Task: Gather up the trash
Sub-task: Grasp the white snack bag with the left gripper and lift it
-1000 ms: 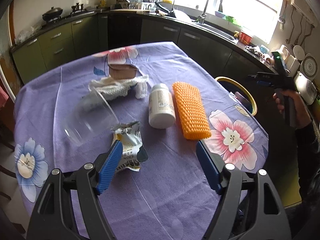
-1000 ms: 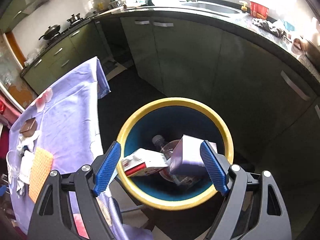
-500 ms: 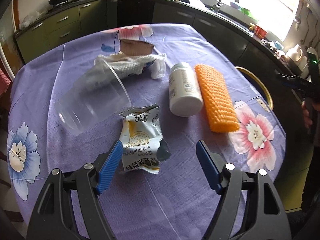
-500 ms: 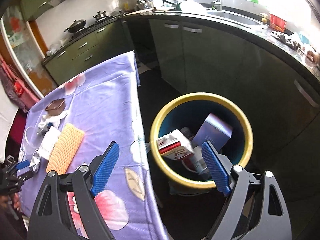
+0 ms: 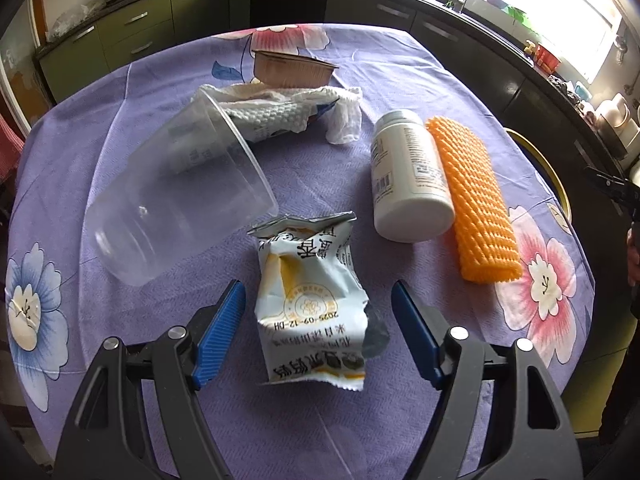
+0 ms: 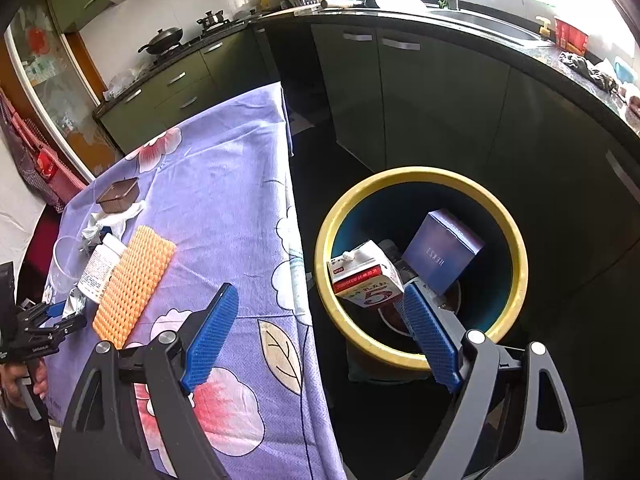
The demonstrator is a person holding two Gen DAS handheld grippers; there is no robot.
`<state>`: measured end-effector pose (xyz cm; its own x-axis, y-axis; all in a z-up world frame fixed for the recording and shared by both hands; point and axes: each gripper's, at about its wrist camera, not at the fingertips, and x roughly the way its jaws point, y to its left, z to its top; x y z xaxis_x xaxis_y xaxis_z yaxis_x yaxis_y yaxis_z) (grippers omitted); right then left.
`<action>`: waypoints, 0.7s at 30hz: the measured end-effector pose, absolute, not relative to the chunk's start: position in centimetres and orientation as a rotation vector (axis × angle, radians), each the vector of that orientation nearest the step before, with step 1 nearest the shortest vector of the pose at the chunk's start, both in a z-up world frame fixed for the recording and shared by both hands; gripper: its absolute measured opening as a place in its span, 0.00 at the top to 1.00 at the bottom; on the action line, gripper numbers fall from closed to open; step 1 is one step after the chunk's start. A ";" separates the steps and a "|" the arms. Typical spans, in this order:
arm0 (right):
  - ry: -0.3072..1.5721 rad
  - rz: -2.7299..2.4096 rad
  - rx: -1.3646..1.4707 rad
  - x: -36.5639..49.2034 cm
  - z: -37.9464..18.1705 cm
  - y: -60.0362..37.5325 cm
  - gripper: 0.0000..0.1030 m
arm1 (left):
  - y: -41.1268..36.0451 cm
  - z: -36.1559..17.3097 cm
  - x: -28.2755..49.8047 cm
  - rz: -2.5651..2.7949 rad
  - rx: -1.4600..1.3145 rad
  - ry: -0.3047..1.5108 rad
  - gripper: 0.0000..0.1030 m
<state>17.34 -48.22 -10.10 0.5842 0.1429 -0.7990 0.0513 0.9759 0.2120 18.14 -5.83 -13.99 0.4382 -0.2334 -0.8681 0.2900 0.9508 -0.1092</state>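
- While lying flat on the purple floral tablecloth (image 5: 400,60), crumpled white snack wrapper (image 5: 310,304) sits directly ahead of left gripper (image 5: 318,330), lower part between the two blue pads (image 5: 222,330), no contact on either side.
- Left jaws spread wide, empty, nothing pinched.
- Just left of wrapper: clear plastic cup (image 5: 176,200) on its side, mouth toward the far side of the table, rim close to wrapper's torn top edge.
- Right of wrapper: white pill bottle (image 5: 408,184) lying down, cap end away from the camera; orange foam net sleeve (image 5: 472,208) touching its right side.
- Further back: crumpled white tissue and netting (image 5: 288,110), partly behind the cup's rim; brown foil tray (image 5: 294,70) beyond that.
- Off the table's right edge: yellow-rimmed bin (image 6: 416,356) on the floor, close to the hanging cloth.
- In the bin: white-and-red carton (image 6: 366,278) on the left, dark blue box (image 6: 442,254) leaning on the right, more items underneath, too dark to identify.
- Right gripper (image 6: 320,338) above the gap between table edge and bin, jaws wide apart, empty; right pad overlaps bin rim in view, left pad over the cloth.
- Dark green cabinets (image 6: 420,92) and sink counter behind the bin.
- Seen from the right wrist camera, left gripper low at frame's left edge, by the wrapper end of the table.
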 end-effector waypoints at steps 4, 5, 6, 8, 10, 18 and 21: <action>0.953 0.051 0.225 17.4 -10.3 -48.3 0.19 | -5.9 -13.9 18.3 -0.309 0.067 1.067 0.46; 0.952 0.051 0.226 17.4 -10.3 -48.3 0.19 | -5.8 -13.8 18.4 -0.308 0.063 1.068 0.51; 0.951 0.052 0.228 17.4 -10.3 -48.3 0.19 | -5.8 -13.8 18.4 -0.307 0.062 1.069 0.54; 0.951 0.054 0.226 17.4 -10.3 -48.2 0.19 | -5.7 -13.7 18.3 -0.307 0.061 1.069 0.56; 0.951 0.056 0.223 17.3 -10.3 -48.1 0.19 | -5.8 -13.6 18.0 -0.307 0.072 1.063 0.56; 0.942 0.062 0.213 16.7 -9.9 -47.6 0.18 | -6.0 -11.7 16.1 -0.325 0.095 1.007 0.57; 0.940 0.060 0.212 16.2 -9.8 -47.6 0.18 | -6.5 -10.5 15.0 -0.343 0.116 0.977 0.57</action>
<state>16.18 -47.63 -9.78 0.5898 0.1431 -0.7948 0.0415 0.9775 0.2068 14.99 -6.55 -10.50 0.5104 -0.2327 -0.8279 0.3365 0.9400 -0.0568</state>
